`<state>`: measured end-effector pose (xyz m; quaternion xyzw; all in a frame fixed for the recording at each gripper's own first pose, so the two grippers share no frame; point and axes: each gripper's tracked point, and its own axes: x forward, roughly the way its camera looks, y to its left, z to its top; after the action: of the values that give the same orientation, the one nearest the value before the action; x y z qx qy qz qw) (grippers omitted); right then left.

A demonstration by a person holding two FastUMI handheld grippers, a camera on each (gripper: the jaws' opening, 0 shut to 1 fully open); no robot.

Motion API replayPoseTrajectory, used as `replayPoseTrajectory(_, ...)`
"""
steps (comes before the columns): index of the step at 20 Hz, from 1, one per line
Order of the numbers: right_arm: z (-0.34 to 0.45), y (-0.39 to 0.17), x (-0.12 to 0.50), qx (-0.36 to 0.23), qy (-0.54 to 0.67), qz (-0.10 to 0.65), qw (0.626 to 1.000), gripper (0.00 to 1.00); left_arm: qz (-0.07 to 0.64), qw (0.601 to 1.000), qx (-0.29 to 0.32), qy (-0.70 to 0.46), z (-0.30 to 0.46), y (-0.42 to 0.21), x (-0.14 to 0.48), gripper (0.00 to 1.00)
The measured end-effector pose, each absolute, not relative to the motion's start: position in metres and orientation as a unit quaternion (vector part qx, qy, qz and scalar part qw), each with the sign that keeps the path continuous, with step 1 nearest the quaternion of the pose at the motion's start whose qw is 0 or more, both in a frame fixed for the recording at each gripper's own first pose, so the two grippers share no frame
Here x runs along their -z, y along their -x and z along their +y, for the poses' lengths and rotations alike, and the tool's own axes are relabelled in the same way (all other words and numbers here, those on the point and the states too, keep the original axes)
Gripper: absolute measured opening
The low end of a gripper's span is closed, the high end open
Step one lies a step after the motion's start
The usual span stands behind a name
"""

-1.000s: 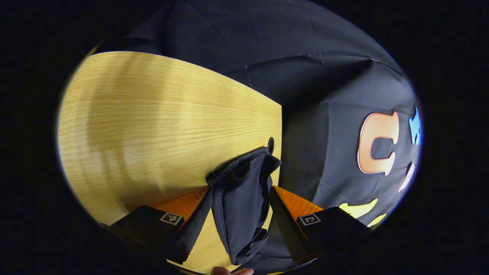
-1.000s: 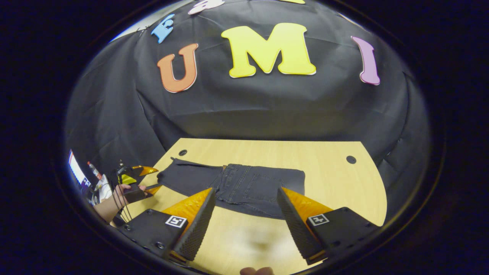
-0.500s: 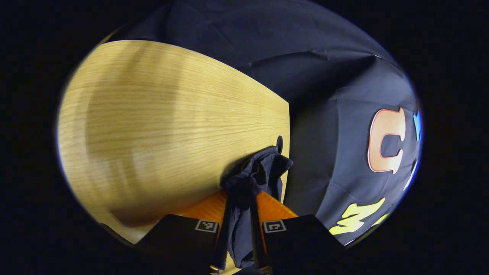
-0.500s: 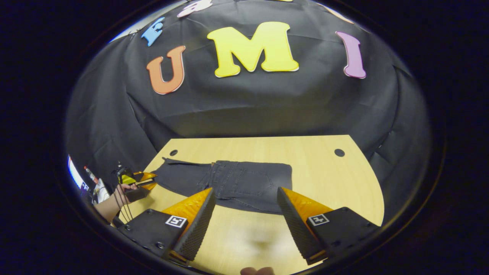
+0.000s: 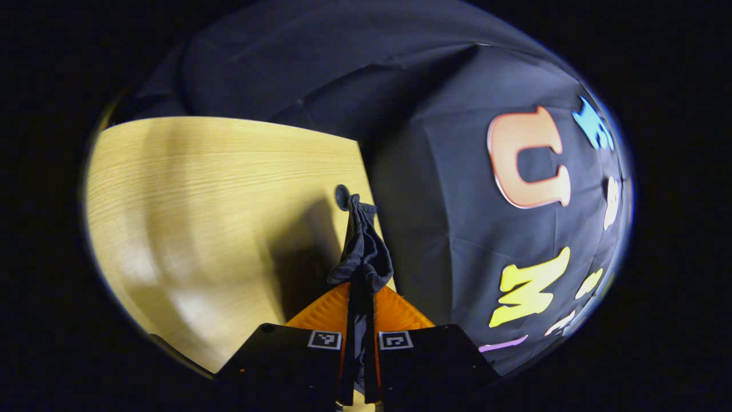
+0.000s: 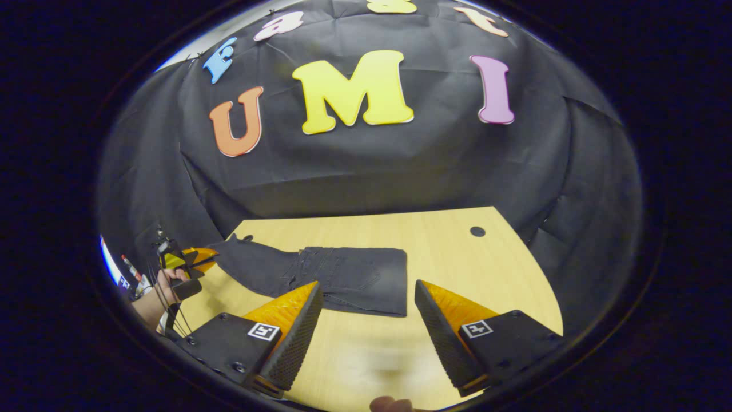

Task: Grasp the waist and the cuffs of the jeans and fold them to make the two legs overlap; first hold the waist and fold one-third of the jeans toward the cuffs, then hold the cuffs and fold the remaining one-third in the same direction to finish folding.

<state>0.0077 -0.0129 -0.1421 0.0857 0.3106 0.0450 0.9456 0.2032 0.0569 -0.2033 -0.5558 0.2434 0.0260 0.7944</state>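
Already the jeans (image 6: 320, 274) lie on the table (image 6: 457, 257) with legs overlapped and the waist third folded over, judging by the doubled right part. The left gripper (image 5: 359, 297) has its jaws clamped on the cuffs (image 5: 361, 252) at the table's left end. The right gripper (image 6: 366, 320) hangs near, jaws wide, holding nothing. Left to do: carry the cuffs rightward over the stack.

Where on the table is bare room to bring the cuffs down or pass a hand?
Bare wood lies right of the folded jeans, out to the table hole, and along the near edge under the open right gripper. The left end is crowded: the left gripper pinches the cuffs there.
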Motion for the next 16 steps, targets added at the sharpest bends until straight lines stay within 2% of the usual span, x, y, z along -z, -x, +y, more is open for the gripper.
replayPoseTrajectory(3,-0.046,0.006,0.124,-0.021,-0.083,0.285,0.955,0.99,0.233,0.819,0.007,0.523,0.0,-0.199,0.16,0.1)
replayPoseTrajectory(4,-0.058,0.013,0.12,-0.013,-0.086,0.278,0.957,0.94,0.231,0.83,0.018,0.507,-0.02,-0.196,0.147,0.1)
replayPoseTrajectory(5,-0.069,0.021,0.119,-0.005,-0.088,0.275,0.957,0.99,0.228,0.842,0.03,0.488,-0.04,-0.194,0.137,0.1)
replayPoseTrajectory(7,-0.091,0.034,0.116,0.01,-0.099,0.272,0.957,0.99,0.219,0.869,0.055,0.439,-0.079,-0.192,0.12,0.1)
replayPoseTrajectory(8,-0.103,0.04,0.117,0.02,-0.102,0.271,0.957,0.99,0.217,0.882,0.063,0.413,-0.098,-0.191,0.116,0.1)
replayPoseTrajectory(9,-0.117,0.047,0.118,0.03,-0.104,0.271,0.956,0.94,0.217,0.891,0.075,0.391,-0.118,-0.189,0.112,0.1)
replayPoseTrajectory(10,-0.131,0.054,0.12,0.042,-0.107,0.271,0.956,0.99,0.219,0.898,0.086,0.372,-0.137,-0.185,0.11,0.1)
replayPoseTrajectory(11,-0.144,0.06,0.121,0.053,-0.111,0.272,0.955,0.99,0.221,0.903,0.097,0.355,-0.156,-0.182,0.109,0.1)
replayPoseTrajectory(12,-0.158,0.066,0.122,0.065,-0.115,0.273,0.953,0.94,0.223,0.907,0.108,0.34,-0.175,-0.179,0.111,0.1)
replayPoseTrajectory(16,-0.202,0.085,0.137,0.103,-0.126,0.288,0.944,0.94,0.223,0.932,0.127,0.254,-0.237,-0.177,0.137,0.1)
